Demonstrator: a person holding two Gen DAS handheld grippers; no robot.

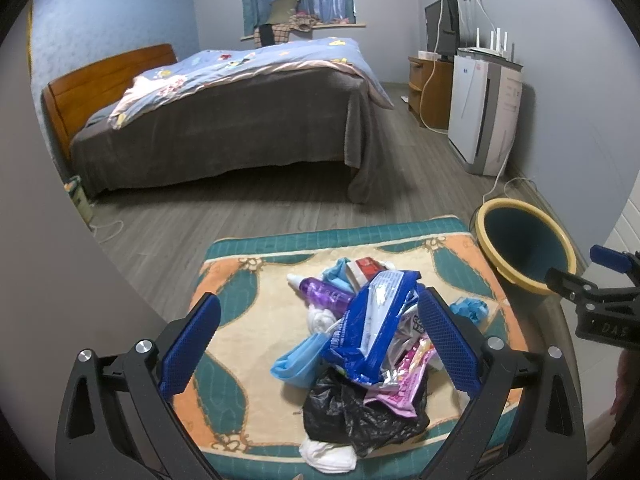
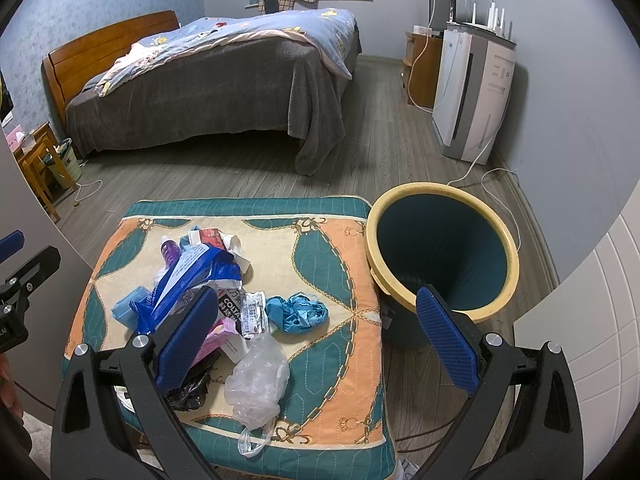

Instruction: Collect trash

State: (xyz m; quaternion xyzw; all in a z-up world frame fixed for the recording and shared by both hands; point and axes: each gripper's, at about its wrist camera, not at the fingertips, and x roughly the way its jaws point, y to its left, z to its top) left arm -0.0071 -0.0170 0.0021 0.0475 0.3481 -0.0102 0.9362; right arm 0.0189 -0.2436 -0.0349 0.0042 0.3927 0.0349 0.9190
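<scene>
A heap of trash lies on a patterned cushion [image 1: 248, 312] [image 2: 320, 248]: a blue-and-white wrapper [image 1: 372, 320] [image 2: 192, 276], a purple bottle [image 1: 324, 292] [image 2: 170, 250], a black plastic bag [image 1: 352, 412], a pink packet [image 1: 408, 376], and a crumpled blue glove [image 2: 298, 312] [image 1: 470, 308]. A clear plastic bag [image 2: 256, 384] lies at the cushion's near edge. My left gripper [image 1: 320, 338] hangs open above the heap, holding nothing. My right gripper [image 2: 320, 328] is open too, over the cushion's right side. A teal bin with a yellow rim [image 2: 440, 248] [image 1: 524, 248] stands right of the cushion.
A bed [image 1: 224, 120] with a grey cover fills the far side of the room. A white appliance [image 2: 472, 92] and a wooden cabinet [image 2: 420, 68] stand along the right wall, with white cables [image 2: 492, 184] trailing on the wooden floor. A small wooden stool [image 2: 40, 160] stands at far left.
</scene>
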